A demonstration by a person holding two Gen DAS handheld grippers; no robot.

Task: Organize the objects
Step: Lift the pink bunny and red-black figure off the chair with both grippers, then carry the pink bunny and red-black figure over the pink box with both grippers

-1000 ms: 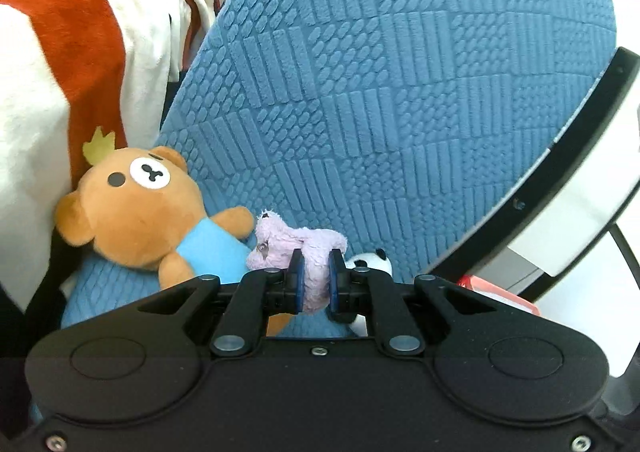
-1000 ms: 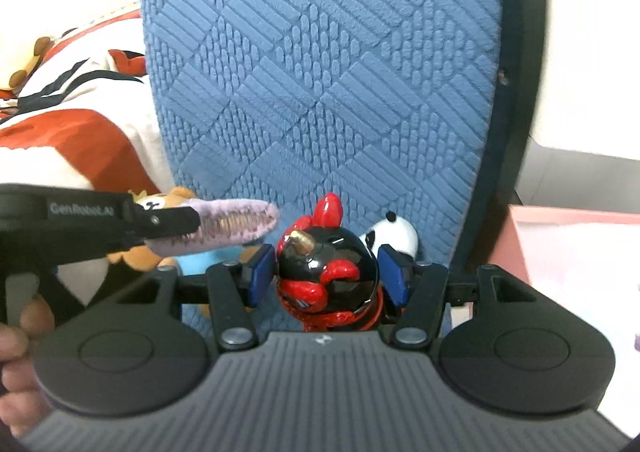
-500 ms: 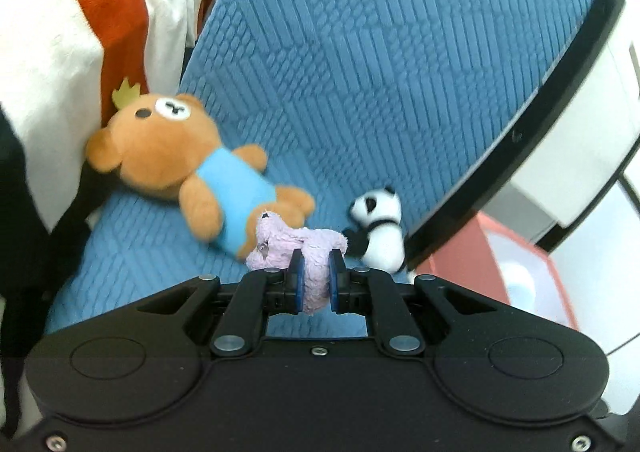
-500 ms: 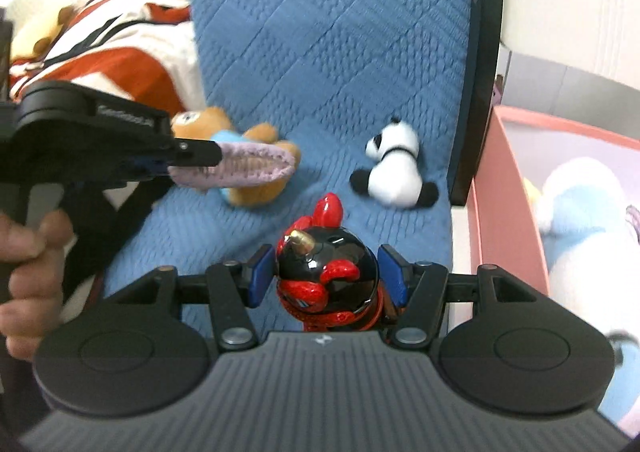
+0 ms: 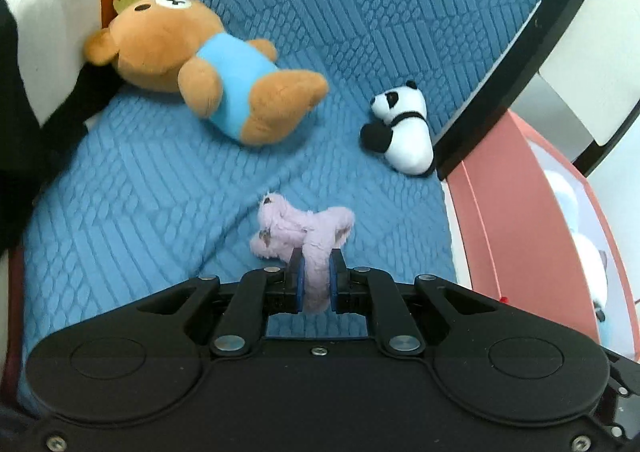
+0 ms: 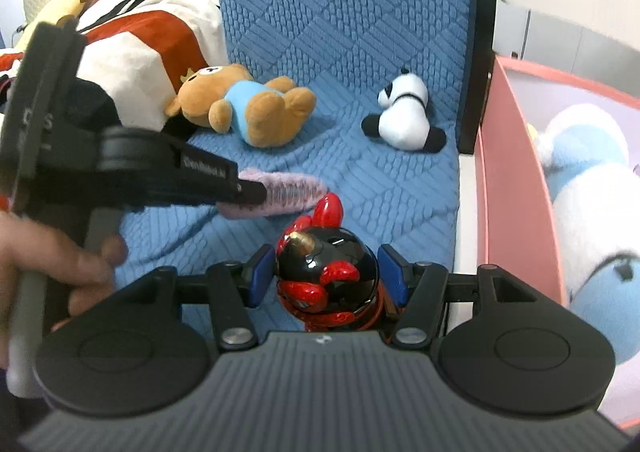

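Note:
My left gripper (image 5: 317, 276) is shut on a small lilac plush toy (image 5: 304, 230), held above the blue seat cushion (image 5: 140, 187). It also shows in the right wrist view (image 6: 280, 191), clamped in the left gripper (image 6: 256, 191). My right gripper (image 6: 326, 272) is shut on a glossy black and red toy figure (image 6: 326, 276). A brown bear plush in a blue shirt (image 5: 208, 67) (image 6: 244, 109) and a small panda plush (image 5: 402, 131) (image 6: 404, 119) lie on the cushion farther back.
A pink bin (image 6: 516, 187) stands right of the chair and holds a large white and blue plush (image 6: 588, 187). The bin also shows in the left wrist view (image 5: 516, 219). A red and white blanket (image 6: 140, 39) lies at the left. The blue chair back (image 6: 344, 11) rises behind.
Both grippers have pulled back and tilted down from the chair back, each keeping its toy. The seat, bear, panda and pink bin have come into fuller view.

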